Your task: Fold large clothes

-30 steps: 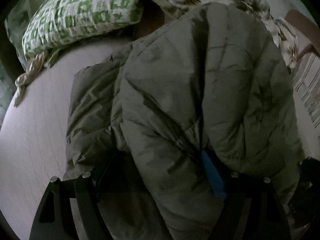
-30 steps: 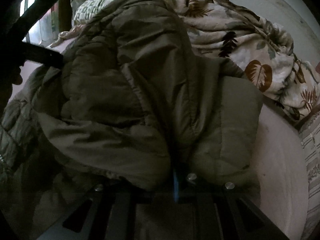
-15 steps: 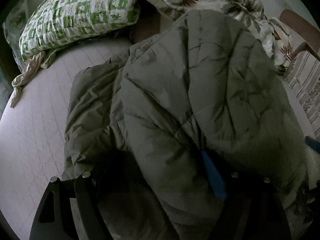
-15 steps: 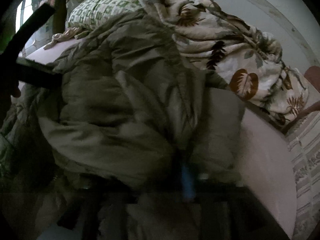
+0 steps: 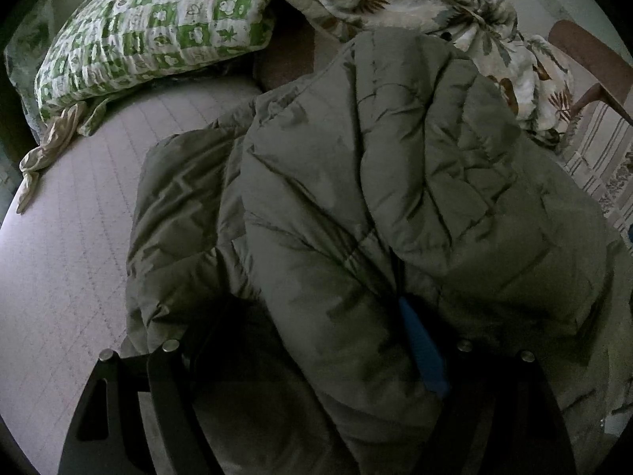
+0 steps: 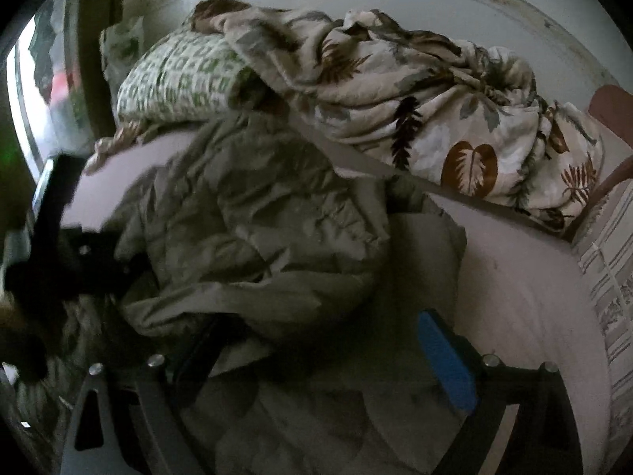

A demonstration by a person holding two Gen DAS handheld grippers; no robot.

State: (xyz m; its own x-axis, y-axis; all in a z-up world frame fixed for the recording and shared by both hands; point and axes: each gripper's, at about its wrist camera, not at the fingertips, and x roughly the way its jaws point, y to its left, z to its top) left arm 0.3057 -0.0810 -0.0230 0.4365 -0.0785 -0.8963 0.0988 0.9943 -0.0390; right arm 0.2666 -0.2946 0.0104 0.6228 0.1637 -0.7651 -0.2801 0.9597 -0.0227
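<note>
1. The big green coat (image 5: 395,206) lies in a puffy heap on the bed (image 5: 67,245), near the green pillow (image 5: 158,31) and the leafy blanket (image 6: 435,118).
2. My left tongs (image 5: 308,340) bite a thick fold of the coat.
3. My right tongs (image 6: 316,352) have just been opening. They are wide now, with coat under them but not pinched.
4. I think one fold is just done.
5. Next, my right tongs need a new edge to fold the coat smaller.
</note>
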